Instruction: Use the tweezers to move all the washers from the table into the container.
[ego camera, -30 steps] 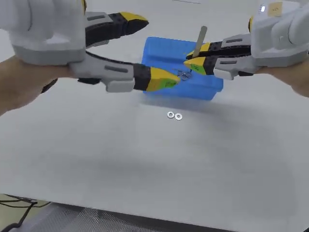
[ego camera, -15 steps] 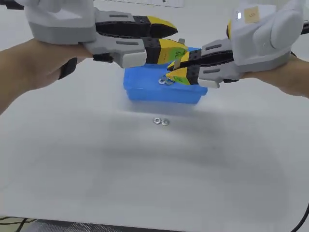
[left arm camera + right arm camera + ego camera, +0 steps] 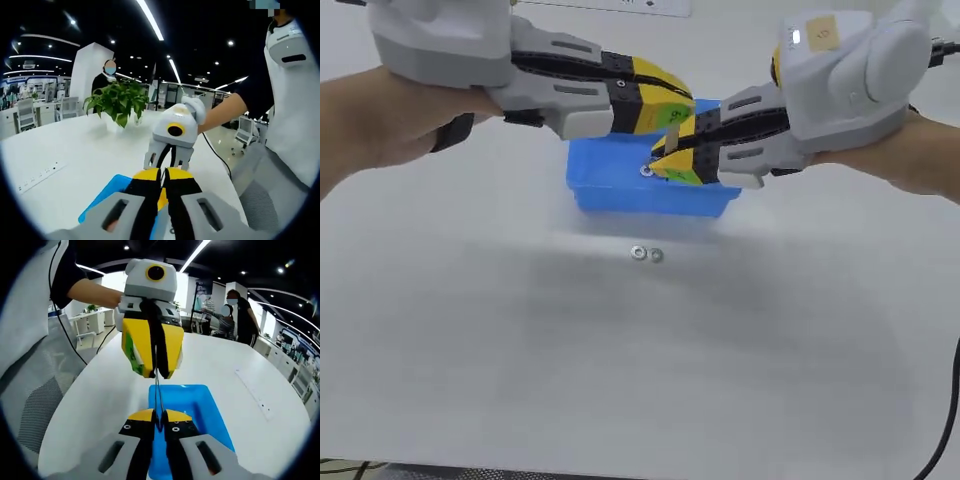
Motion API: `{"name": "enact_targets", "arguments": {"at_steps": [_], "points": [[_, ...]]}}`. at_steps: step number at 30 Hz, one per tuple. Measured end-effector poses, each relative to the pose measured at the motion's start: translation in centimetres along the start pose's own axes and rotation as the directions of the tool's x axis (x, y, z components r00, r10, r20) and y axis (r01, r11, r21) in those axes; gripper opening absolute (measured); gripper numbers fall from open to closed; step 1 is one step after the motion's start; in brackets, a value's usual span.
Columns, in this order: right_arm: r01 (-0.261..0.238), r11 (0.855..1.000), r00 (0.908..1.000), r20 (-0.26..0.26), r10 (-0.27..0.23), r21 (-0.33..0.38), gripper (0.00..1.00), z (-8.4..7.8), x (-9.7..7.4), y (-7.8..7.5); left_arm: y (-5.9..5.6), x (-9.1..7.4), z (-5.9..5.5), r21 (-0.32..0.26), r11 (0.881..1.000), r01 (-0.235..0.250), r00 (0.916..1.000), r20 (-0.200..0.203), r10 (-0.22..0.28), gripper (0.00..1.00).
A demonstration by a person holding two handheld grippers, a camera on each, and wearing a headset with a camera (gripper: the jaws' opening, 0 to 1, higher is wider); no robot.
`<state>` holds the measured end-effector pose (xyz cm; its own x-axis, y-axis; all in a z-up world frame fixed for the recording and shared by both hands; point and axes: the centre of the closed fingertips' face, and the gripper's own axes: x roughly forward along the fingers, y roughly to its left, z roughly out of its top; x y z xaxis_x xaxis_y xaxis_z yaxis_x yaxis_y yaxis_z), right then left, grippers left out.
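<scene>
The blue container (image 3: 620, 192) stands at the table's far middle with a few washers (image 3: 647, 172) inside. Two washers (image 3: 647, 255) lie side by side on the white table (image 3: 620, 350) just in front of it. Over the container the two grippers meet tip to tip. My left gripper (image 3: 675, 105) comes from the left, my right gripper (image 3: 665, 165) from the right, slightly lower. The thin metal tweezers (image 3: 672, 135) run between them. In the right gripper view the tweezers (image 3: 157, 395) pass from the left gripper (image 3: 156, 372) into my right gripper (image 3: 160, 416); both sets of jaws are shut on them.
The left gripper view looks past my left gripper (image 3: 162, 175) at the right gripper (image 3: 170, 162) head on. A potted plant (image 3: 117, 102) stands far back on the table. A black cable (image 3: 950, 420) hangs at the right edge.
The left gripper's jaws, wide open a second ago, have shut and moved right to the tweezers. The right gripper has shifted left, and both now meet over the container.
</scene>
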<state>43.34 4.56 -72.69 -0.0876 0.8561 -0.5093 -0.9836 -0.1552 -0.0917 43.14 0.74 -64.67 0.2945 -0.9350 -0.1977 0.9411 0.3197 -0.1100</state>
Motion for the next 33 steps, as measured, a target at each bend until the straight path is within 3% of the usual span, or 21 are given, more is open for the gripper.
{"name": "enact_targets", "arguments": {"at_steps": [3, 5, 8, 11, 22, 33], "points": [[-0.009, 1.0, 1.0, -0.001, 0.009, -0.01, 0.08, 0.2, 0.2, 0.3, -0.2, -0.1, 0.0, 0.053, 0.999, 0.005, 1.0, -0.006, -0.005, 0.06], [-0.006, 1.0, 1.0, -0.007, 0.006, -0.02, 0.08, 0.2, 0.3, 0.2, 0.5, -0.2, 0.1, 0.131, 0.991, -0.029, 0.9994, -0.014, 0.031, 0.05], [0.011, 0.999, 0.9999, -0.009, -0.011, -0.03, 0.08, 0.4, 0.3, 0.0, -0.1, -0.2, 0.2, 0.163, 0.986, -0.028, 0.9994, -0.013, 0.031, 0.04], [0.025, 0.999, 0.9997, -0.009, -0.025, -0.037, 0.08, 0.6, 0.2, -0.2, 0.0, -0.3, 0.4, 0.197, 0.98, -0.038, 0.9992, -0.007, 0.04, 0.04], [0.075, 0.997, 0.9972, 0.001, -0.075, -0.023, 0.13, 1.2, 0.0, -0.8, 0.5, -0.3, 1.1, 0.228, 0.971, -0.068, 0.9976, 0.005, 0.069, 0.04], [0.085, 0.996, 0.9962, -0.02, -0.085, 0.014, 0.3, 0.9, 0.3, 0.1, 1.2, -0.8, 1.5, 0.226, 0.97, -0.095, 0.9954, 0.011, 0.095, 0.04]]}}
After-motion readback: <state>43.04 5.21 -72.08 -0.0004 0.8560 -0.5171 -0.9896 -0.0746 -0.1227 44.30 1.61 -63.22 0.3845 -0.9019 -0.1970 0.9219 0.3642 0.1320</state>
